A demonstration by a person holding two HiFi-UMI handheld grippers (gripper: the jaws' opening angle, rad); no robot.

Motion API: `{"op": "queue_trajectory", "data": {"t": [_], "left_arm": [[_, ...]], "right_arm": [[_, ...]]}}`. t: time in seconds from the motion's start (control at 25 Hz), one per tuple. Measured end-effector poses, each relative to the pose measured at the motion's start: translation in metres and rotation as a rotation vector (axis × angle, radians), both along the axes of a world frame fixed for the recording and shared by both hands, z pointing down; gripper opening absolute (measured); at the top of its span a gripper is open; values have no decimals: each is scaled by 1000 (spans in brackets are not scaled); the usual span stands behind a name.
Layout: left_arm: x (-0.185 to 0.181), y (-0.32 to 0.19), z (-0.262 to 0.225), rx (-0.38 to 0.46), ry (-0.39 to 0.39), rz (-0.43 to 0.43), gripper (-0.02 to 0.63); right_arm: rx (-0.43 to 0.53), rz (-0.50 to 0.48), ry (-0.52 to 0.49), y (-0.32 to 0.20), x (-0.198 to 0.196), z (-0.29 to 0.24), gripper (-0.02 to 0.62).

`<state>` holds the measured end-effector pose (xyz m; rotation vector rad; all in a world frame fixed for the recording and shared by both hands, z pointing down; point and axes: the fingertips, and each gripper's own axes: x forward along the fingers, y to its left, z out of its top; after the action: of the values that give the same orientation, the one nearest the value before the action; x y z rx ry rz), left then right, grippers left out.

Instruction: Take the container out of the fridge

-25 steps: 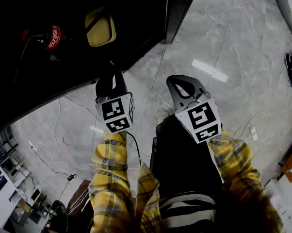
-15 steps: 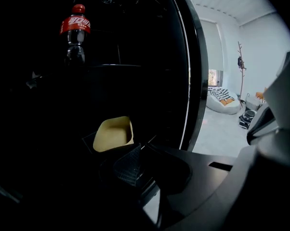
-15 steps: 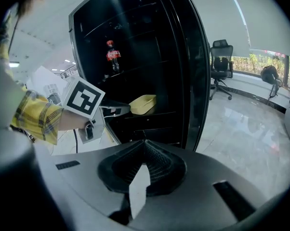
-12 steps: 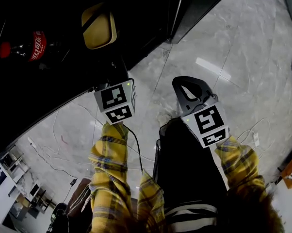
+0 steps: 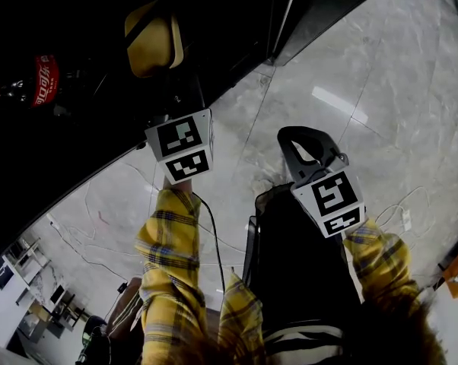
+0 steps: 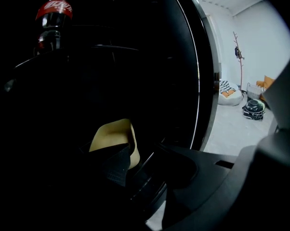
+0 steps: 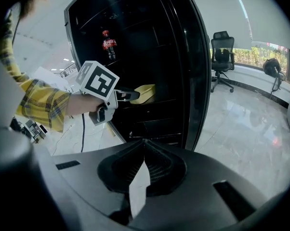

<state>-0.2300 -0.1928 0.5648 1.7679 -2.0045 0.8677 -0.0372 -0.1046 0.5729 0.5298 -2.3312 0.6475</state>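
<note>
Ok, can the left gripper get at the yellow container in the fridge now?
Probably yes: the left gripper, jaws opening, has the container just ahead, not yet between them; nothing blocks it.

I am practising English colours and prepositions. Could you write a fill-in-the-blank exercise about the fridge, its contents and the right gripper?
1. The container in the fridge is ____ in colour.
2. The bottle has a ____ cap.
3. The bottle stands ____ the container, not below it.
4. The right gripper hangs over the ____.
Missing words: yellow; red; above; floor.
</note>
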Motion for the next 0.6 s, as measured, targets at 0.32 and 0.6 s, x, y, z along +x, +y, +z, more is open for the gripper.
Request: {"op": "queue_trajectory", "data": {"t": [0.32, 0.6], "left_arm": [[-15, -16, 5, -42, -114, 21, 163], [-18, -24, 22, -159, -210, 98, 163]], "right_arm": [[-16, -4, 12, 0, 4, 10, 28], [-22, -8, 16, 2, 5, 13, 28]]}}
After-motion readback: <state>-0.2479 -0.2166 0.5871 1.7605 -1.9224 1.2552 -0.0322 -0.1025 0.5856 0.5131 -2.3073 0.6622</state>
